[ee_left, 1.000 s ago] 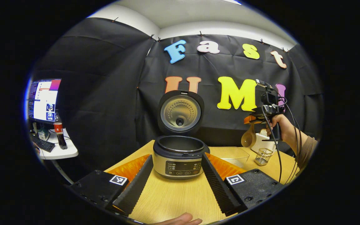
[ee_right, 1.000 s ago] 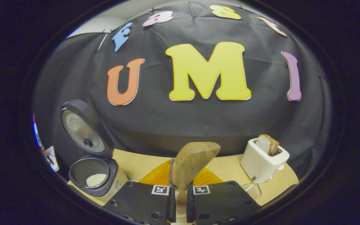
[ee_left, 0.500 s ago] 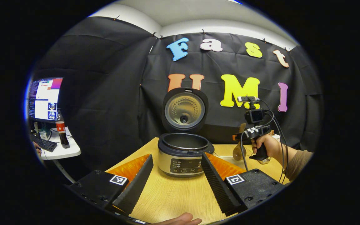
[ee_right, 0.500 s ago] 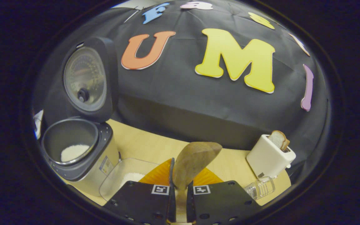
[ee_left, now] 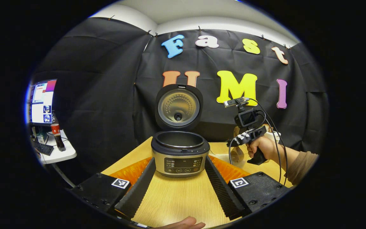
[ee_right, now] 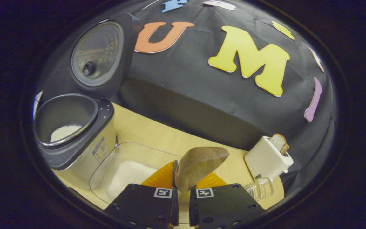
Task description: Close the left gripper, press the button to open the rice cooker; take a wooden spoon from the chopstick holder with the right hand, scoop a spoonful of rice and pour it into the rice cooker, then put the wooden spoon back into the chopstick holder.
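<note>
Above the clear plastic tray of white rice (ee_right: 129,171), the right hand-held gripper (ee_right: 181,203) clamps the pale wooden spoon (ee_right: 199,163); left hand-held gripper (ee_left: 178,181) gapes toward the open silver rice cooker (ee_left: 179,154).

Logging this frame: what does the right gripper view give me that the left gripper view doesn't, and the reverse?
Right gripper view: rice in the cooker's pot, the clear container holding more rice, and the right gripper shut on the wooden spoon. Left gripper view: the cooker's control panel, a monitor, a bottle, the open left gripper. Both: the rice cooker with lid raised, on the table.
</note>
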